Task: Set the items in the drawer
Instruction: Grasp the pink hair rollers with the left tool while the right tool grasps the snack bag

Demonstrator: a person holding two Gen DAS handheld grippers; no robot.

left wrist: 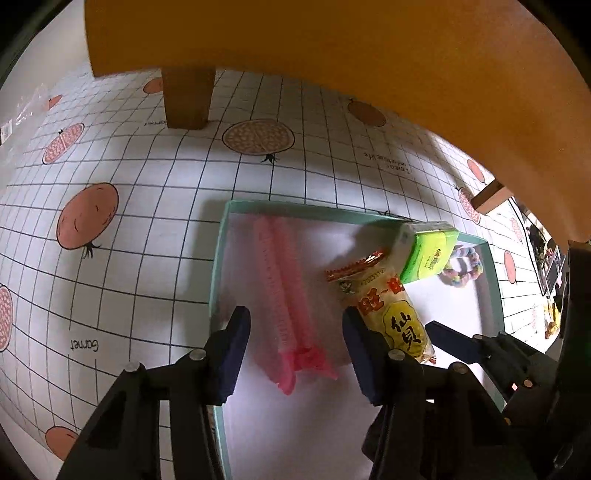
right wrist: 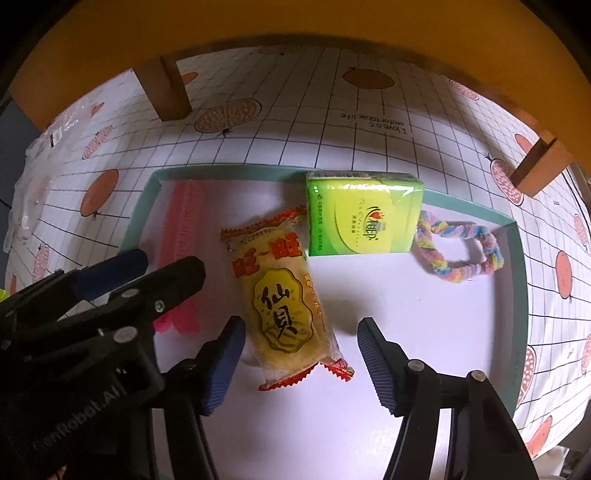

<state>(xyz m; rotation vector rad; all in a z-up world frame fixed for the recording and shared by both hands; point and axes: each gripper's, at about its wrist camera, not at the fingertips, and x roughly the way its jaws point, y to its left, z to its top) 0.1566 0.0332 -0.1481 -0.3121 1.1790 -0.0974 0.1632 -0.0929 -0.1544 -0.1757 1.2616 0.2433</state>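
Note:
A shallow white drawer with a teal rim (left wrist: 217, 258) (right wrist: 519, 266) lies on the gridded cloth. In it are a pink pleated strip (left wrist: 275, 280) (right wrist: 183, 218), a yellow snack packet (left wrist: 399, 317) (right wrist: 280, 302), a green tissue pack (left wrist: 428, 253) (right wrist: 362, 218) and a pastel braided loop (left wrist: 463, 267) (right wrist: 461, 251). My left gripper (left wrist: 294, 318) points down with the pink strip between its open jaws, pads clear of it. My right gripper (right wrist: 301, 326) straddles the near end of the snack packet, jaws open and not pressing. Each gripper shows at the edge of the other's view.
An orange shelf (left wrist: 332, 48) (right wrist: 295, 22) on wooden legs (left wrist: 188, 99) (right wrist: 539, 166) overhangs the far side of the drawer. The cloth (left wrist: 147, 221) has a grid and fruit prints. Crumpled clear plastic (right wrist: 40, 158) lies at the far left.

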